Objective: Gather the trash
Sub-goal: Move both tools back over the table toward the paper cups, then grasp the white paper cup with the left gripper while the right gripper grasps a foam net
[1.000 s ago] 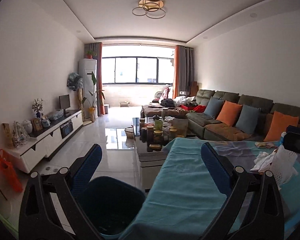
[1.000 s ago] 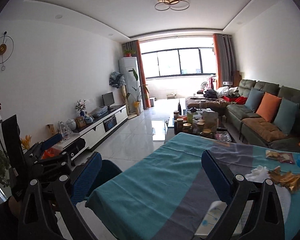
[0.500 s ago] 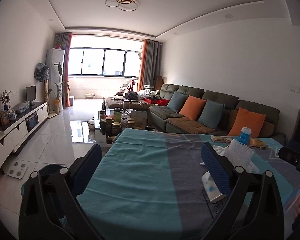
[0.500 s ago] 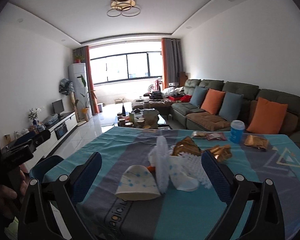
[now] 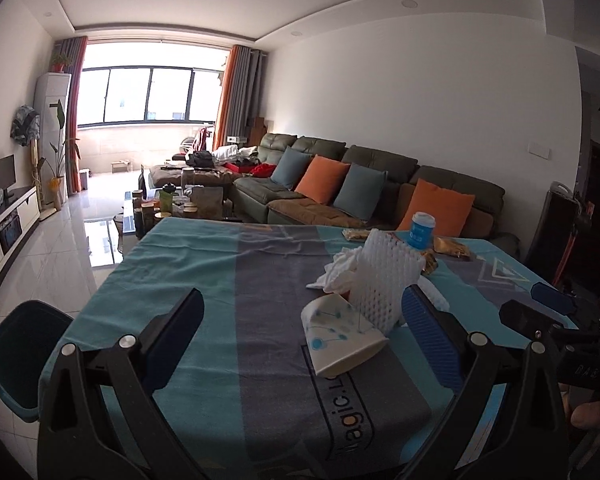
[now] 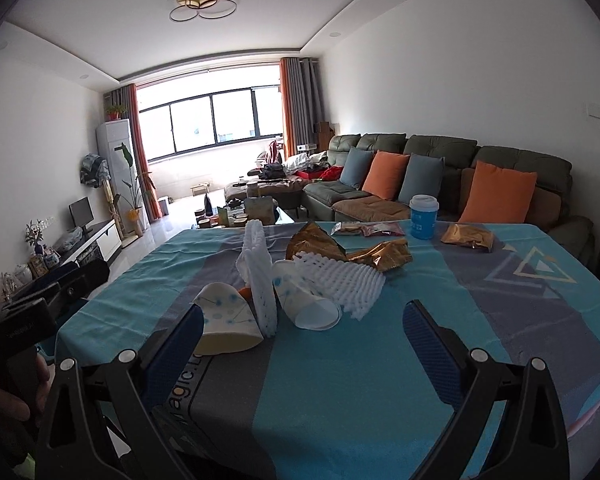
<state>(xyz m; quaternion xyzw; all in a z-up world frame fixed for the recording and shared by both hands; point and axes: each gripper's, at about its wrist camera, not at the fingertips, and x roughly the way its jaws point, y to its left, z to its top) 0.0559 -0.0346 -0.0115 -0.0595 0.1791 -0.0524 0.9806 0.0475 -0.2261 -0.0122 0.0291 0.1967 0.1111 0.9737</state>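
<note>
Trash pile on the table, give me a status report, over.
Left gripper open, empty; right gripper open, empty. Trash pile untouched: paper cups, foam netting, gold wrappers. Blue bin at table's left edge. Nothing blocking.

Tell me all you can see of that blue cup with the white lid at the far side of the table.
The blue cup stands upright on the teal and grey tablecloth, near the table's far edge in front of the sofa. Its body is blue with pale print too small to read, and a white lid closes the top. It looks like paper or plastic. Nothing touches it; a snack packet lies to one side and a gold wrapper to the other.
</note>
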